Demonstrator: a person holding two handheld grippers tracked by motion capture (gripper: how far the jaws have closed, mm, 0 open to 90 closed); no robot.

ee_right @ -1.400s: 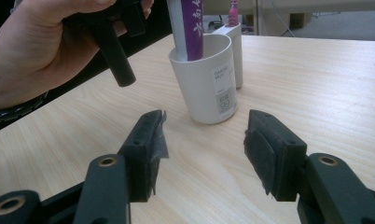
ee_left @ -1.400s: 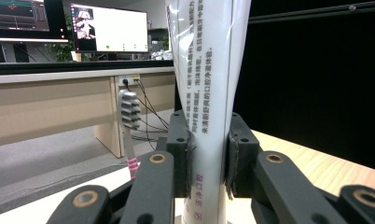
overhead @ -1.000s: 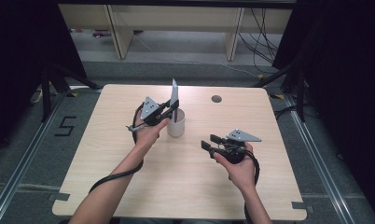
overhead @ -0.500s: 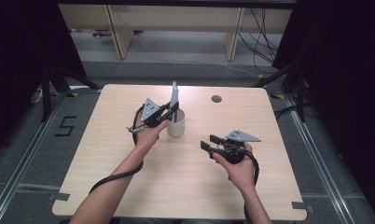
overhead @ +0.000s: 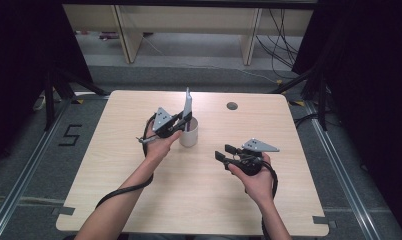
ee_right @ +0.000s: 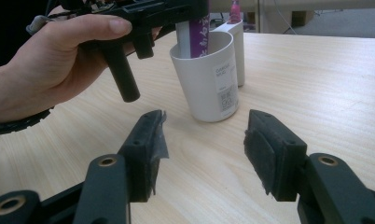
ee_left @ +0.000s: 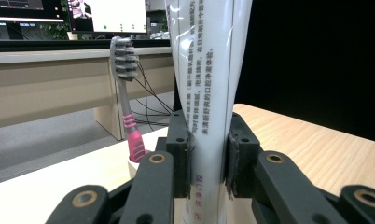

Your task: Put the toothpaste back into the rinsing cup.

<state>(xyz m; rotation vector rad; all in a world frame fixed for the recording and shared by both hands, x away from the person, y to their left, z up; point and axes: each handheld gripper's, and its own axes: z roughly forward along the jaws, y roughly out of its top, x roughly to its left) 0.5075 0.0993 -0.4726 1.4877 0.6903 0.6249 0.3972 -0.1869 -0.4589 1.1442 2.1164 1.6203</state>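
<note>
The left claw [overhead: 185,120] is clamped on a tube of toothpaste [ee_left: 209,93], its pads pinching the tube partway up so that it stands upright with its lower end down inside the white cup [ee_right: 209,79]. Holding it by the middle like that looks like the sensible way to steer the tube straight into the cup's mouth without knocking the rim. The cup sits near the middle of the desk [overhead: 289,200], and a smaller holder joined to the cup's far side carries a toothbrush [ee_left: 125,93] with a pink grip, bristles up, just beside the tube. I'd judge the tube is being lowered in rather than lifted out, though that can't be told for sure from where it stands. The right claw [ee_right: 204,149] is spread wide and grips nothing; it hangs just above the desk, on the near right of the cup and apart from it, pointed toward the cup. My guess is it waits there ready to steady the cup should it tip.
</note>
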